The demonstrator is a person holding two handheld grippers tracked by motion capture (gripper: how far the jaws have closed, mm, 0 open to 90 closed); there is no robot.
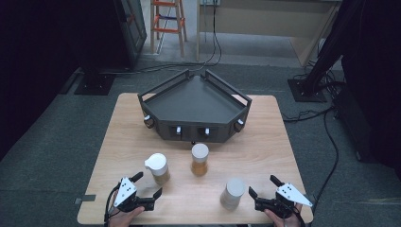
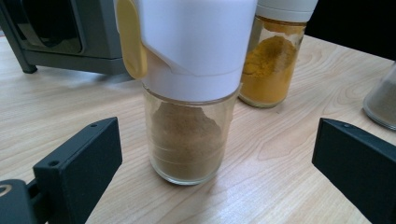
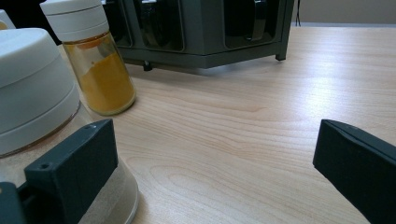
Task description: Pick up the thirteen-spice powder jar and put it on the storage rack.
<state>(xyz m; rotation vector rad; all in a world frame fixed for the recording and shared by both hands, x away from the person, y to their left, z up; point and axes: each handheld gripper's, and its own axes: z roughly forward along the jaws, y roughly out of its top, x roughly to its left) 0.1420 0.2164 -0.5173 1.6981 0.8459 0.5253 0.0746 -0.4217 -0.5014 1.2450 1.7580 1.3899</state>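
both tongs, left point(image 1: 148, 185) and right point(image 1: 263, 185), gaping wide and holding nothing, three spice jars point(image 1: 199, 160) upright on the tabletop point(image 1: 265, 142)

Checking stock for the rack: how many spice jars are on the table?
3: a brown-powder jar by the left gripper, a yellow-powder jar in the middle before the rack, a grey-lidded jar by the right gripper.

Black fingers point(image 2: 79, 163), grey three-cornered plates point(image 1: 126, 190), black trailing cables point(image 1: 109, 203)
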